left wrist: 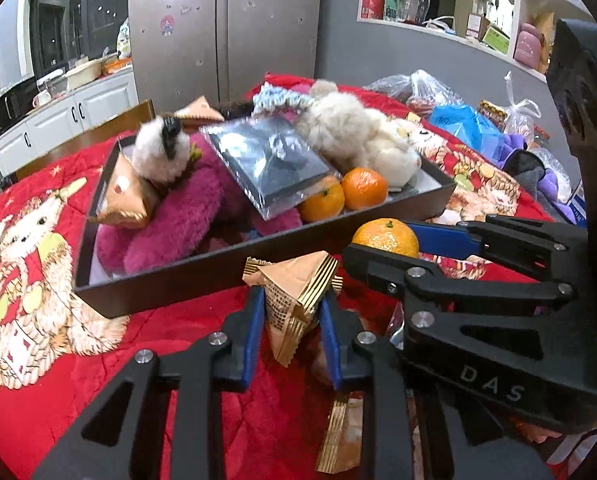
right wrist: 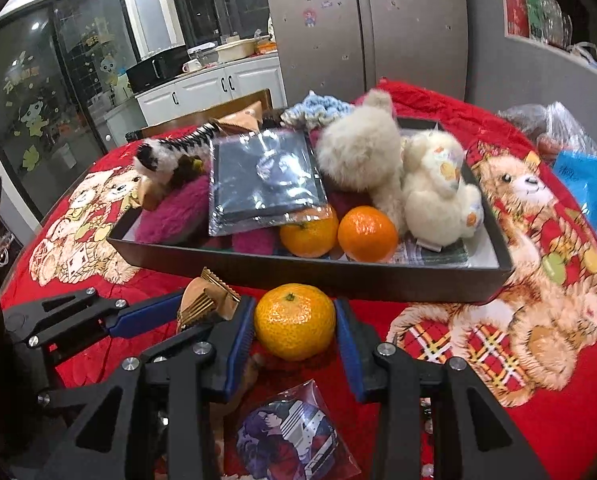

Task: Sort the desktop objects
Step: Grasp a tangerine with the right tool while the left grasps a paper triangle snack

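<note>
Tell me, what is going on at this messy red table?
Someone is sorting things into a dark shallow tray on a red bear-print cloth, with a black two-finger tool in each hand. The left tool is shut on a gold foil triangular packet; the right tool is shut on a round orange mandarin. Both sit just in front of the tray, which already holds two mandarins, plush toys and a plastic-wrapped packet.

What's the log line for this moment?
left gripper: shut on gold snack packet | right gripper: shut on mandarin | tray: ahead
</note>
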Motion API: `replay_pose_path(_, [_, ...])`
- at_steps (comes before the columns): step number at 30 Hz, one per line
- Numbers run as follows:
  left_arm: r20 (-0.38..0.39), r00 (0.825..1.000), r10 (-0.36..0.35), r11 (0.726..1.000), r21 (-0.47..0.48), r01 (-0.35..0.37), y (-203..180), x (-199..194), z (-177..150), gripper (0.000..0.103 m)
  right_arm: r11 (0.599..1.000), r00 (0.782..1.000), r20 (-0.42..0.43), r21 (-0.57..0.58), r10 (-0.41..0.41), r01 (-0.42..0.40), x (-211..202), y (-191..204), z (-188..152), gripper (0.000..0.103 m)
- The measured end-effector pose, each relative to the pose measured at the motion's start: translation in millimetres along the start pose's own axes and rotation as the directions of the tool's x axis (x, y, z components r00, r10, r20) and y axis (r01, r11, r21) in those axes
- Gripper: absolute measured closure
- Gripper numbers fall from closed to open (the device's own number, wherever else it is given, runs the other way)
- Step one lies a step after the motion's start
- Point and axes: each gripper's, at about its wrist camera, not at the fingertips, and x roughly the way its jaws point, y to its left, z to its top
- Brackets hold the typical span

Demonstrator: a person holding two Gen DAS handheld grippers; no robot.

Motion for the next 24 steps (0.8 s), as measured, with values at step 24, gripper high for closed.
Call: replay_pose_path(24, [0.249, 0.962, 0.11, 0.987, -0.141, -0.076, 44, -127, 53, 0.075, 0.997, 0.965, 0.26, -0.065, -0.021, 0.039, -105, 45, 66, 0.063])
